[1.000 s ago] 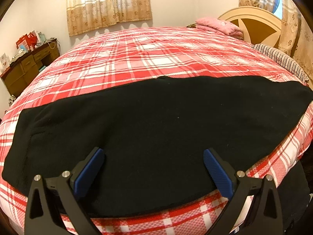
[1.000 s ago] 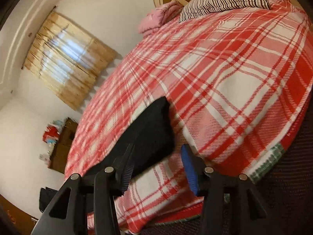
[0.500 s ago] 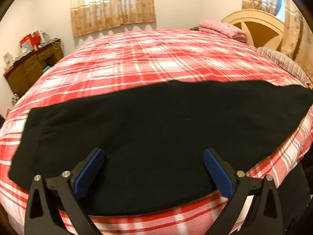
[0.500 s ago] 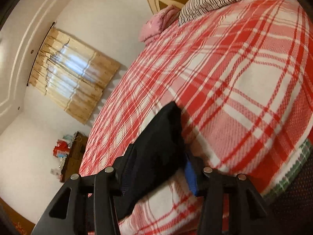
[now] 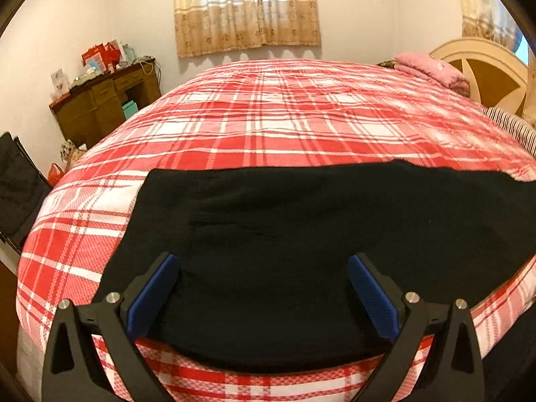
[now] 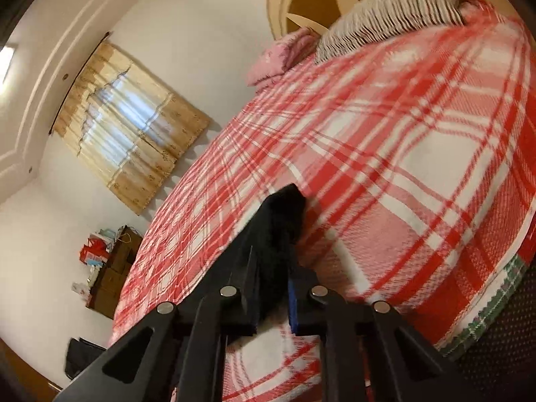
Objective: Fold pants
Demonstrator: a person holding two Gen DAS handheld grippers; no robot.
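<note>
Black pants (image 5: 301, 234) lie flat across the near side of a bed with a red and white plaid blanket (image 5: 284, 114). My left gripper (image 5: 263, 278) is open and hovers over the pants near the bed's front edge, its blue pads wide apart. In the right wrist view my right gripper (image 6: 273, 288) is shut on one end of the black pants (image 6: 281, 214), which bunches up between the fingers just above the blanket (image 6: 402, 154).
A brown dresser (image 5: 107, 100) with boxes stands at the far left wall. A folded pink cloth (image 5: 428, 68) and a striped pillow (image 6: 385, 13) lie by the headboard (image 5: 485, 67). A dark bag (image 5: 16, 187) sits left of the bed.
My right gripper has closed on the end of the pants, which was between open fingers before. The left gripper has shifted left, so the pants' left edge now sits nearer the view's middle.
</note>
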